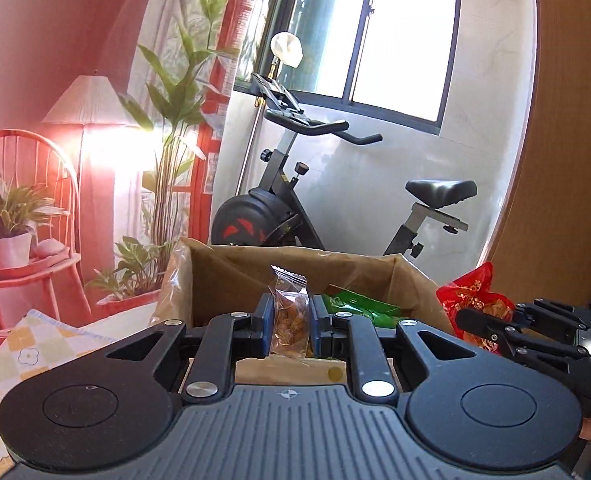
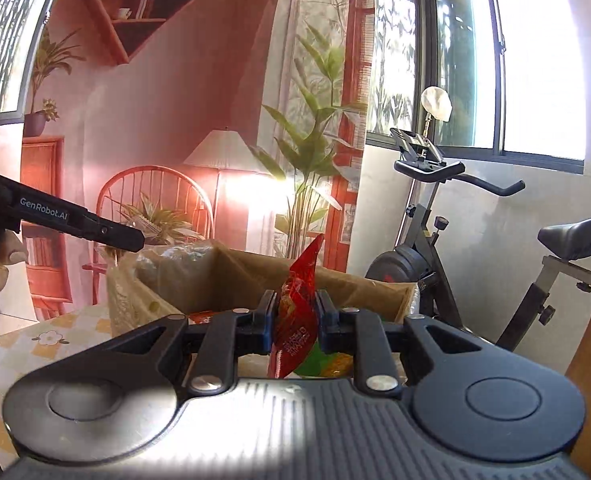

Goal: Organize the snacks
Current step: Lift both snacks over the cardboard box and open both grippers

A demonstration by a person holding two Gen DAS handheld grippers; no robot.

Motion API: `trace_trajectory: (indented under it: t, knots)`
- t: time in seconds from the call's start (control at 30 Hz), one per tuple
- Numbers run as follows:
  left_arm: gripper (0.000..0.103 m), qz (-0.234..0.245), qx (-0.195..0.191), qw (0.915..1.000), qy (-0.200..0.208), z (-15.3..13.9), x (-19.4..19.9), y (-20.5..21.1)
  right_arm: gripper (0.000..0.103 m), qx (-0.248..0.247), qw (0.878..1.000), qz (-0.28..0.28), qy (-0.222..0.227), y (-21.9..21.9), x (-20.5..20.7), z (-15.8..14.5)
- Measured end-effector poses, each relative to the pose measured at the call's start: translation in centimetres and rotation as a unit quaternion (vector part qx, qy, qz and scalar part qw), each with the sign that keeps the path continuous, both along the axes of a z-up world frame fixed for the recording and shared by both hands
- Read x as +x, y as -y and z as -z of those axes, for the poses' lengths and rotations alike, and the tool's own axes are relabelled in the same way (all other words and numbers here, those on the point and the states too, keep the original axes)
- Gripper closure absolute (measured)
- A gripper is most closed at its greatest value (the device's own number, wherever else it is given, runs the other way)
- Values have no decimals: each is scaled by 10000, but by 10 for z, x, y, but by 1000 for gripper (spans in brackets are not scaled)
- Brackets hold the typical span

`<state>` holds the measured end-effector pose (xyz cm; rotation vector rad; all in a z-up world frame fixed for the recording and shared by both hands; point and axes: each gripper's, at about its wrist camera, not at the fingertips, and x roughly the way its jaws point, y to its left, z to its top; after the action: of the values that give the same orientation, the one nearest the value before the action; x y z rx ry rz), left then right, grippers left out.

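Left gripper (image 1: 289, 326) jaws pinch a clear snack packet (image 1: 288, 320); right gripper (image 2: 295, 326) jaws pinch a red snack packet (image 2: 295, 320). Both packets held upright in front of the cardboard box (image 1: 231, 276) on the table (image 1: 35, 344).

Bright window (image 1: 395, 40) daylight, glare on right tool (image 2: 295, 316) body, fisheye-bent edges.

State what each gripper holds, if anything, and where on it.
Left gripper: clear snack packet, pinched across its middle. Right gripper: red snack packet, pinched across its middle.
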<state>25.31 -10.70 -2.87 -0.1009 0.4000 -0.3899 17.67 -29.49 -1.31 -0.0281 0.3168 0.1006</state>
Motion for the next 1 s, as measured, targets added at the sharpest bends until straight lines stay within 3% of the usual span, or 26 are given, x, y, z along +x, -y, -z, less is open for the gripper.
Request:
trace_trajectory:
  t: [0.17,0.27,0.3,0.37,0.4,0.5,0.7,0.8,1.0]
  knots:
    - [83,135,226,9996,-69,2,40,23,81,-82,9985,410,-367,1,37,14]
    - [82,172,338,9992,-154,9,53,31,74,44,9966,630,-530,5,41,18]
    - [73,194,348,9990,-192,11,55,30,71,46,9966,627,-531,6,40,19]
    - [51,195,316,9988,-327,17,58,25,50,-18,9970,567,-521,4,34,19]
    - [50,190,257,9988,-365,19,57,23,50,-46,9975,529,-471,4,30,19]
    - [50,247,73,9985,-491,22,53,11,50,45,9983,437,-370,3,17,15]
    - [50,270,223,9982,-489,12,23,-8,46,522,9976,286,-339,-4,-9,9]
    - [48,335,177,9979,-520,6,5,-29,36,714,9968,179,-308,-12,-24,5]
    - [43,60,467,9973,-569,8,-28,-74,17,845,9956,91,-398,-42,-48,13]
